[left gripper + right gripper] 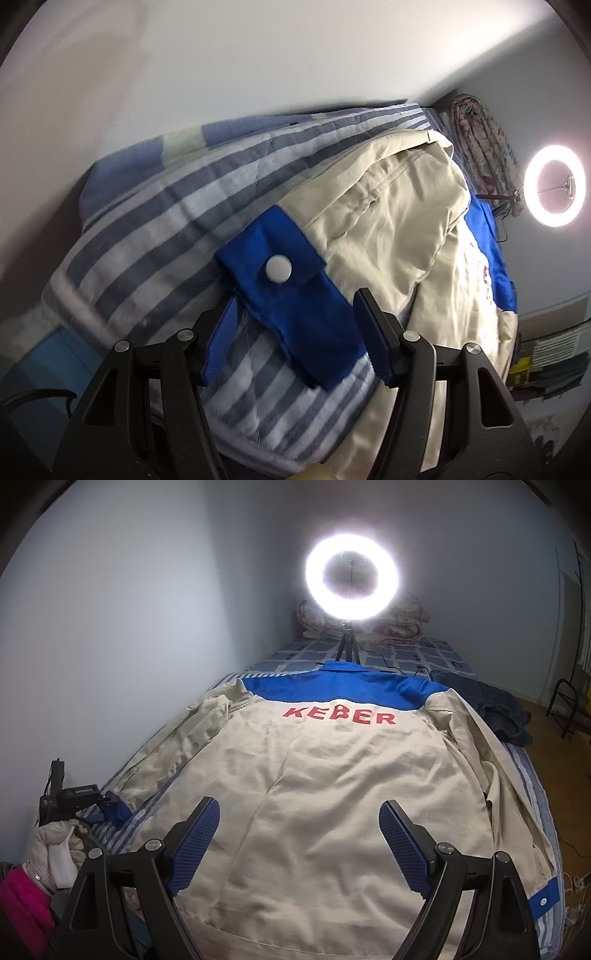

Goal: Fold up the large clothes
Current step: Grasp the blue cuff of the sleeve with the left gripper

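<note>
A beige work jacket [314, 775] with a blue yoke and red lettering lies back-up on a striped bed sheet [166, 221]. Its left sleeve ends in a blue cuff [295, 302] with a white snap button [278, 269]. My left gripper [291, 332] hangs just over that cuff, which lies between its fingers. Striped sheet shows between the left pad and the cloth, so the jaws stand apart. My right gripper [299, 834] is open above the jacket's lower back, holding nothing. The other sleeve's blue cuff [546, 897] lies at the right edge of the bed.
A lit ring light [352, 578] on a small tripod stands on the bed beyond the collar. Behind it lies bunched floral bedding [402, 622]. A dark blue garment [495, 712] lies at the right. A wall runs along the left side. A gloved hand [55, 849] is at the lower left.
</note>
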The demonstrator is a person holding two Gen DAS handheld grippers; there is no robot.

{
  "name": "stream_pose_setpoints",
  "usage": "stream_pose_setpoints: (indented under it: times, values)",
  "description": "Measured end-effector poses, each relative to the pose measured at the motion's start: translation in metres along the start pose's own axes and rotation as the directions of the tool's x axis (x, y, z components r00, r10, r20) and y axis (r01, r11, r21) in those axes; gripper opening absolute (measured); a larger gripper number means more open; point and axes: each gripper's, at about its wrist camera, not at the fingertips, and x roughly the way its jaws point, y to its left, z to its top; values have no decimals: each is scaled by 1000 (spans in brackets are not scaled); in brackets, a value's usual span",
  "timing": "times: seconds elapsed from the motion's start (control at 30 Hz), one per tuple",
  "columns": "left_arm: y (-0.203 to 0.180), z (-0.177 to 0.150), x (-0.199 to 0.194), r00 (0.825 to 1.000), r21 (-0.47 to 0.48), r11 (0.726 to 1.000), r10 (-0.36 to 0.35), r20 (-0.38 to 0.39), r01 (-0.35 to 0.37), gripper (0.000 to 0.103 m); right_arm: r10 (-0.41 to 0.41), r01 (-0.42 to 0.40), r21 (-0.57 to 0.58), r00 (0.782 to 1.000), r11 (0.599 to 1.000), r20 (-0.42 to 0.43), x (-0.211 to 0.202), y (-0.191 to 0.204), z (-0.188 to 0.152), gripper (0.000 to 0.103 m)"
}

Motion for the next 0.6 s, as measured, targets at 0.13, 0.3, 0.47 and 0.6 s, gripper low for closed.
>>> stream_pose_setpoints:
  times: [0.13, 0.3, 0.47, 0.6]
  values:
    - [-9, 6, 4, 995, 71, 993, 88, 51, -91, 16, 7, -7, -23, 1000, 1000, -14, 9, 8, 1, 90]
    - [-26, 1, -18, 979, 162, 978, 105, 174, -133, 11, 17, -19, -50, 999, 999, -36, 22, 18, 0, 87]
    - [-82, -17, -62, 954, 395, 904, 42, 296, -162, 1, 70, -77, -76, 993, 994, -94, 47, 28, 4, 76]
    - [-118, -24, -87, 939, 508, 847, -30, 344, -159, 1, 176, -186, -58, 973, 981, -147, 79, 35, 23, 70]
